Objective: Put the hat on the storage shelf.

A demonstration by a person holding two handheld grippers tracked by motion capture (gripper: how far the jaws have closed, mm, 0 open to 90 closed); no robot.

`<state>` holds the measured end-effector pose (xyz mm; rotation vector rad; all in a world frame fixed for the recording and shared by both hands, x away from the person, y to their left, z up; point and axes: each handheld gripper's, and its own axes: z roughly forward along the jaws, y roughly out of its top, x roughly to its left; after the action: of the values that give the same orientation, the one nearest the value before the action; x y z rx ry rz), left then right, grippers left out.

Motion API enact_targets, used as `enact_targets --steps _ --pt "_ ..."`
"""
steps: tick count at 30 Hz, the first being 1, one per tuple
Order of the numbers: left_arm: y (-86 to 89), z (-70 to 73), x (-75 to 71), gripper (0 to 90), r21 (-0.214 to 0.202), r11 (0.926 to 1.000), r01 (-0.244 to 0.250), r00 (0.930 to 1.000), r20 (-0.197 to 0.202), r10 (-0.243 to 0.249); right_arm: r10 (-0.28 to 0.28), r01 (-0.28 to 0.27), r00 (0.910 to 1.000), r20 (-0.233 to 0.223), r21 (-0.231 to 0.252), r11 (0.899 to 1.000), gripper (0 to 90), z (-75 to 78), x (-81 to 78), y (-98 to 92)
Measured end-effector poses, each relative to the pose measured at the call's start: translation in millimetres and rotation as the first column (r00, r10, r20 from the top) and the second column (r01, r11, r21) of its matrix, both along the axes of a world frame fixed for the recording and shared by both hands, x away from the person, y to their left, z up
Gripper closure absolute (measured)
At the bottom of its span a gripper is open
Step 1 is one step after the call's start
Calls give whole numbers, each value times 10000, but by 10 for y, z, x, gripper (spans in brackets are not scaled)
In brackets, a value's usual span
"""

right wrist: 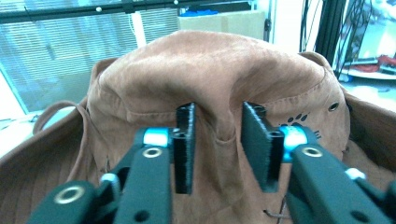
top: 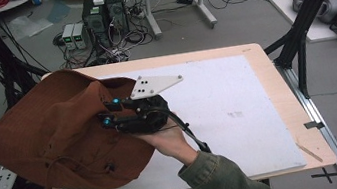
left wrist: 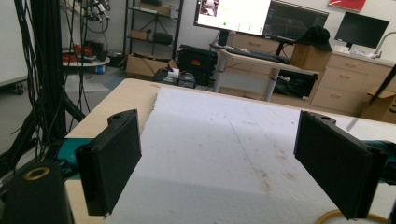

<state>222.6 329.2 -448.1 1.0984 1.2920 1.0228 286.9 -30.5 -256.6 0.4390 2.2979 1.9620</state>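
Observation:
A brown suede wide-brimmed hat (top: pixel 51 137) with a chin cord lies over the left end of the table and overhangs its left edge. My right gripper (top: pixel 104 112), held in a hand with a green sleeve, points left into the hat. In the right gripper view its jaws (right wrist: pixel 217 116) stand apart, with a loose fold of the hat's crown (right wrist: pixel 210 60) between them. My left gripper (left wrist: pixel 222 119) is wide open over the white board with nothing between its jaws. Its grey plate (top: pixel 5 182) shows below the hat at the table's front left corner.
A white foam board (top: pixel 229 105) covers most of the wooden table (top: pixel 277 88). Black frame posts (top: pixel 300 39) stand at the right. Computer boxes and cables (top: pixel 104 18) lie on the floor behind. Desks and monitors (left wrist: pixel 233 14) stand beyond the table's far end.

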Motion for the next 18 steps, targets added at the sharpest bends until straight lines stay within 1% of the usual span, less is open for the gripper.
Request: enact_targets --steps 1,2,3,4,5,6,7,9,10,11,12,13,16,17,18 --pt "1 1 -2 152 -5 10000 -6 10000 6 6 -63 62 9999 -88 -95 9999 511 -10 1 -1" --pt "2 1 -2 152 -8 10000 -10 10000 16 10 -51 50 9999 -132 -92 9999 453 -22 6 -7" --pt "1 1 -2 152 9 10000 -9 10000 11 9 -1 0 9998 -182 -34 10000 370 -35 8 -19" --pt "1 1 -2 152 9 10000 -9 10000 11 9 -1 0 9998 -182 -34 10000 370 -35 8 -19" --pt "-2 -1 2 152 17 10000 -2 10000 6 2 5 -5 9997 -234 3 10000 295 -54 14 -43" --pt "-2 -1 2 152 17 10000 -2 10000 6 2 107 -106 9995 -290 52 9999 258 -63 24 -56" --pt "-4 -1 2 152 26 10000 -2 10000 3 2 34 -32 9994 -345 62 10000 223 -70 27 -64" --pt "-4 0 2 152 25 10000 -12 10000 10 12 -90 91 9991 -414 35 10000 190 -77 35 -73" --pt "-4 0 2 152 25 10000 -12 10000 10 12 -90 91 9991 -414 35 10000 190 -77 35 -73" --pt "-3 0 1 152 23 10000 -13 10000 8 13 -104 108 9989 -449 85 9999 151 -76 40 -79" --pt "-2 0 -1 152 23 10000 -7 10000 9 7 -104 108 9989 -449 85 9999 151 -76 40 -79" --pt "-1 0 -1 152 30 10000 -10 10000 6 10 -121 130 9989 -447 205 9997 124 -66 37 -92" --pt "-1 -2 2 152 18 10000 -7 10000 10 7 -158 168 9991 -389 260 9995 109 -52 27 -116" --pt "-2 -2 3 152 18 10000 3 10000 6 -3 -146 154 9993 -343 239 9996 92 -49 27 -123" --pt "-3 -1 4 152 26 10000 7 10000 12 -7 -253 261 9991 -327 261 9993 68 -47 24 -128"
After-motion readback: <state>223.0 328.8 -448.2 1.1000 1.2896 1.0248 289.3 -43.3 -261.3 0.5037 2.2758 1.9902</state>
